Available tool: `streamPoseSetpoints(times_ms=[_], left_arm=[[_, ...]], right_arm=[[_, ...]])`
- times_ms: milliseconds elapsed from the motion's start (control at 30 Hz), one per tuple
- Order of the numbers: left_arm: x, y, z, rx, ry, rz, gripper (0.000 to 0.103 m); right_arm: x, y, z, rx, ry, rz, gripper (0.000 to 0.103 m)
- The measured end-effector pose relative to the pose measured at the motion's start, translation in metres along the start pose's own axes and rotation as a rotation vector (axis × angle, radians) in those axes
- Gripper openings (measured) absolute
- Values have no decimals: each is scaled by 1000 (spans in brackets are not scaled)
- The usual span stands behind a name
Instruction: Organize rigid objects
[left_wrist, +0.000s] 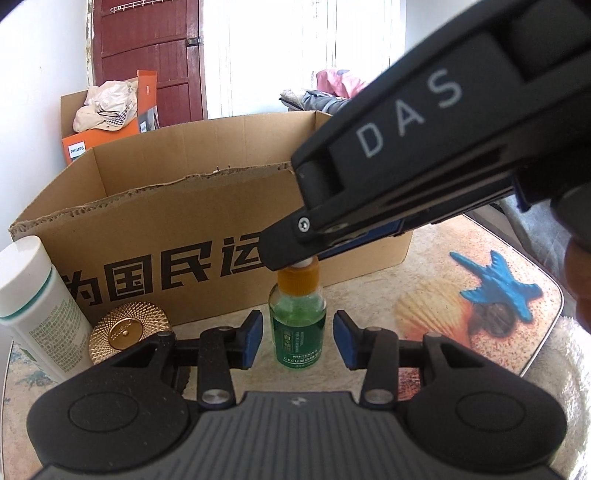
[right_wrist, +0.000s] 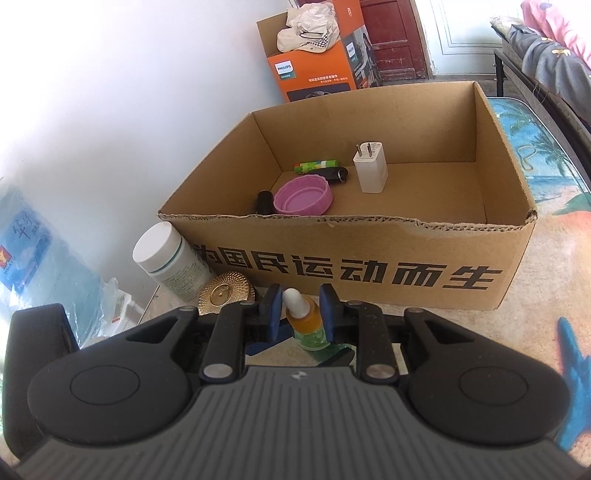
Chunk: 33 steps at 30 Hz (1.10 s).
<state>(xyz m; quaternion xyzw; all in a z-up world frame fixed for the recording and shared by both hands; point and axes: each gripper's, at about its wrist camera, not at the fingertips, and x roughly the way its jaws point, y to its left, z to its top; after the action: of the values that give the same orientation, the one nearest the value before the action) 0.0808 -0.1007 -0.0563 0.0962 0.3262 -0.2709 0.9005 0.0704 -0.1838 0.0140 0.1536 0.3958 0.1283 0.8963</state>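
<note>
One dropper bottle (left_wrist: 297, 325) stands between open left hand-held gripper (left_wrist: 297, 339) pads, right hand-held gripper (right_wrist: 298, 314) pinching its cap.

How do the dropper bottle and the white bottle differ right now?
The dropper bottle is small, clear glass with green liquid and an orange collar; the white bottle is bigger and opaque with a flat white cap. The dropper bottle sits between both tools' fingers; the white bottle stands untouched at the left. Both stand upright outside the box.
</note>
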Motion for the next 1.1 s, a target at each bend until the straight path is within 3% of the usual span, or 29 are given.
streamPoseSetpoints(times_ms=[333,467,700,967,1100], left_arm=[[10,2,-3,-25,28,1,33],[10,4,0,-26,27,0,33],[-19,1,4,-14,-24,5,33],[-74,5,53,4,-155,52,33],[-74,16,94,-7,-159,24,33]], right_arm=[[9,-4,-4,-2,14,8,25],[5,-4,-4,-3,16,3,21],[-23,14,-1,-44,-24,7,21],[-83,39,40,-123,-162,83,21],[-93,37,81,-154,-187,97,21]])
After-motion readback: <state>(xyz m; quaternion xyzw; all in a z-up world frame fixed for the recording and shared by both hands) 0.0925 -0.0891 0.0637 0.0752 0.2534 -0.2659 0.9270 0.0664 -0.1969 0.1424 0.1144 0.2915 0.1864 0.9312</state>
